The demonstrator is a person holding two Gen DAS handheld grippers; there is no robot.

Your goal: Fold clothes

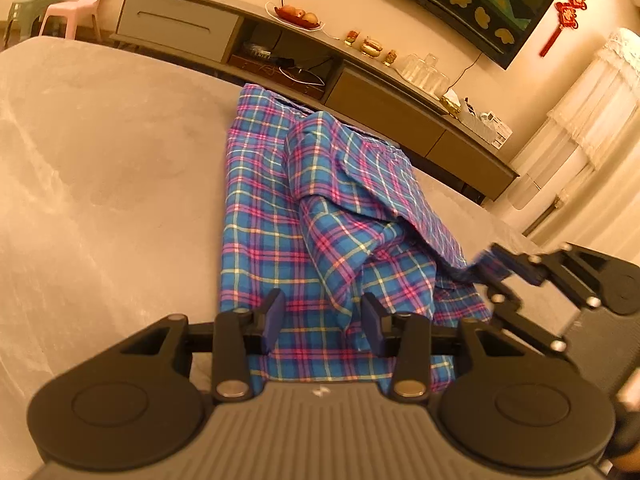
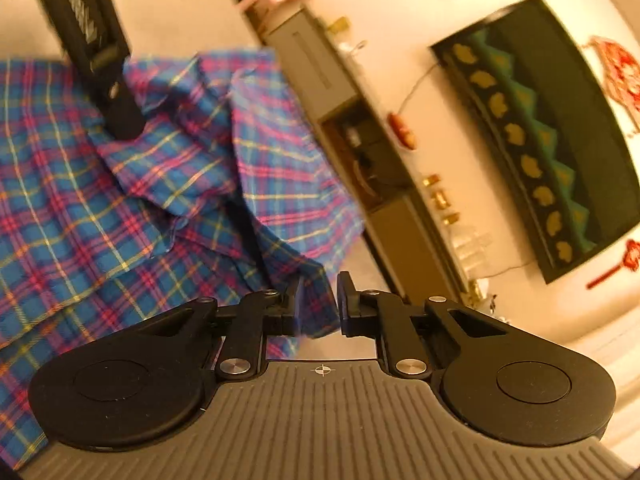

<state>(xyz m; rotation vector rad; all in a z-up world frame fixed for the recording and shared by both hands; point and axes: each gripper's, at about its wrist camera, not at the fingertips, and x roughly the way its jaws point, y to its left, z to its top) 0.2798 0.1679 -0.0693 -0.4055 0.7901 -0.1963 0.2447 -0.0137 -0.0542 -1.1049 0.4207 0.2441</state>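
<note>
A blue, pink and yellow plaid shirt [image 1: 280,216] lies partly folded on a grey bed [image 1: 100,168], with one panel lifted over its middle. My left gripper [image 1: 320,316] is open just above the shirt's near hem, with its fingers apart and nothing between them. My right gripper [image 2: 320,296] holds an edge of the plaid shirt [image 2: 120,208] between its fingers and lifts it; in the left wrist view it [image 1: 496,268] sits at the shirt's right side, pinching a raised corner. The left gripper's arm [image 2: 96,56] crosses the top left of the right wrist view.
A long grey TV cabinet [image 1: 320,64] runs behind the bed with a fruit plate [image 1: 298,16], glasses and small items on it. A dark TV [image 2: 540,136] hangs on the wall. Pink and green plastic chairs [image 1: 76,4] stand at the far left. White curtains [image 1: 592,112] hang at the right.
</note>
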